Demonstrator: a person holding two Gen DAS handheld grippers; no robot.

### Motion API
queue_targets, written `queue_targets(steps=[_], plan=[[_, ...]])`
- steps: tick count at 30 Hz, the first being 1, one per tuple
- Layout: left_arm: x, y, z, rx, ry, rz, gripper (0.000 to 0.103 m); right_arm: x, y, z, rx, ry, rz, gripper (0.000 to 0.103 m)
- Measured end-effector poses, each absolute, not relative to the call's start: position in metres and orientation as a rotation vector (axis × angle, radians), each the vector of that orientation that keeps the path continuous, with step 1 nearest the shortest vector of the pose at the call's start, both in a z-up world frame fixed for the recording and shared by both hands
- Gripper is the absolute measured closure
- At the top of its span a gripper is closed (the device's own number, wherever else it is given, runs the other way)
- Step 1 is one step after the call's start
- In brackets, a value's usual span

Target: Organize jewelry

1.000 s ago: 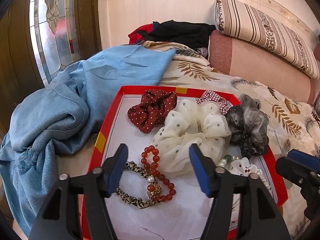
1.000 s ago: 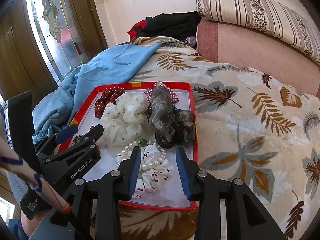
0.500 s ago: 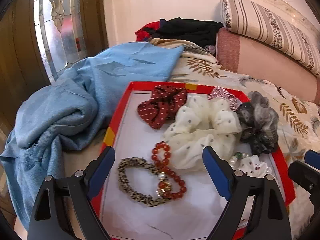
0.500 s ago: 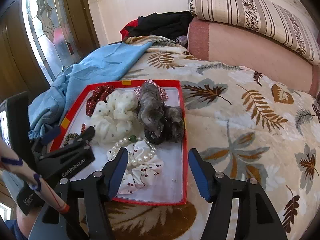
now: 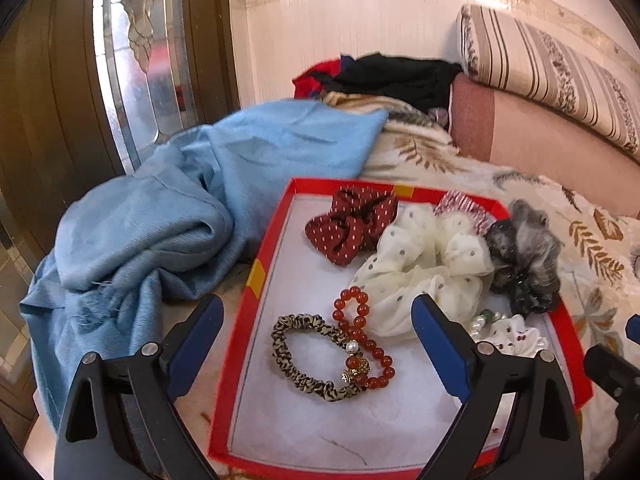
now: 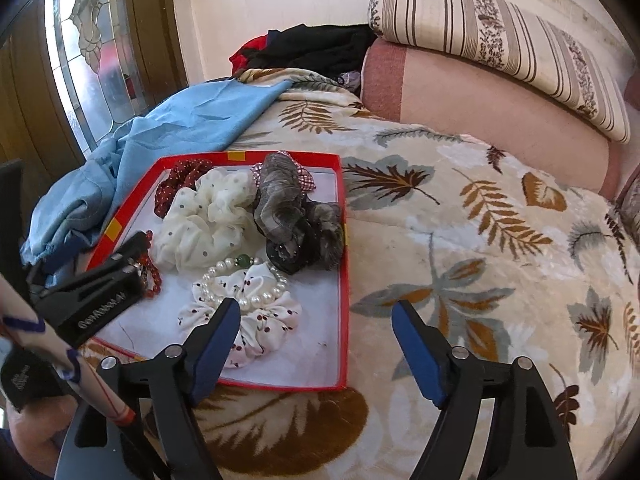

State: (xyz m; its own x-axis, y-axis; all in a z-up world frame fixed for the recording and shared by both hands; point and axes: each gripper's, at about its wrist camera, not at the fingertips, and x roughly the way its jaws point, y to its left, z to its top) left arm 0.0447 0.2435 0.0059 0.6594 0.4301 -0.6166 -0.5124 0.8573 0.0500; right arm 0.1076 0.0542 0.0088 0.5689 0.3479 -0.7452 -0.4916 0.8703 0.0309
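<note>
5 scrunchies (image 5: 424, 272), 2 bracelets (image 5: 362, 340), prob.

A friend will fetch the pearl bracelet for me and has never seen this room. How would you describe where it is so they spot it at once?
On the leaf-patterned blanket lies a shallow red tray. Near its front edge, the pearl bracelet rests on top of a white scrunchie with small cherries. It is the only string of white pearls, with one green bead, unlike the red bead bracelet nearby.

tray (image 5: 256, 276): you are seeing red walls, white floor
bracelet (image 5: 362, 344): showing red beads
hair tie (image 5: 304, 356): wearing leopard print
scrunchie (image 5: 350, 226): showing maroon with white dots
blanket (image 6: 480, 240): you are facing cream with brown leaves
</note>
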Motion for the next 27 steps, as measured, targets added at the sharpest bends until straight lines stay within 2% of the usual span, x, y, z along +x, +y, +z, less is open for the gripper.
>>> queue_targets(steps=[17,27], plan=[[-0.023,0.202,0.04,-0.1,0.581,0.588,0.0,0.07,0.02,0.032,-0.293,0.718,0.407,0.014],[-0.054,0.161,0.064,0.022,0.583,0.561,0.0,0.025,0.0,0.049,-0.368,0.64,0.42,0.012]])
